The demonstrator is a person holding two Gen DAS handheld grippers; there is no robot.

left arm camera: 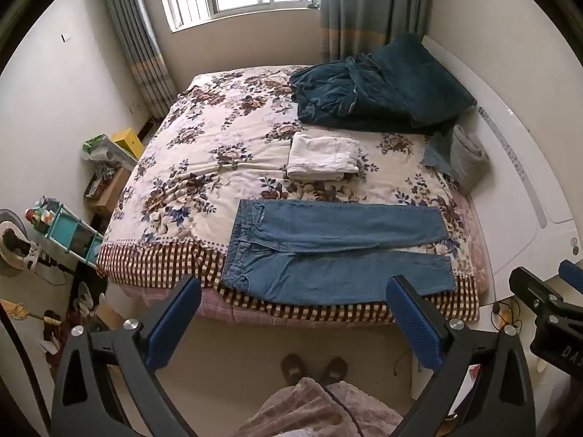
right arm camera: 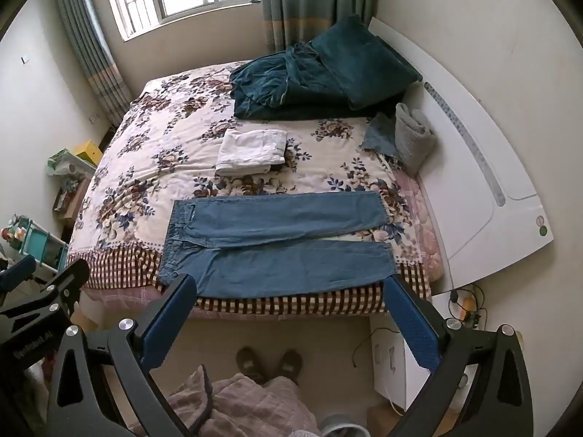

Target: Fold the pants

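Little lettering could be read. In the left wrist view, the other tool, the right gripper [left arm camera: 557, 313], reached in at the right edge, and its black body carried pale capitals that began "DAS" before the frame edge cut them off. In the right wrist view, the left gripper [right arm camera: 40, 298] sat at the left edge, and its black body bore a line of pale print running along its length; it seemed to end in "AI", but the rest was too small and warped to make out. Nothing else bore legible text.
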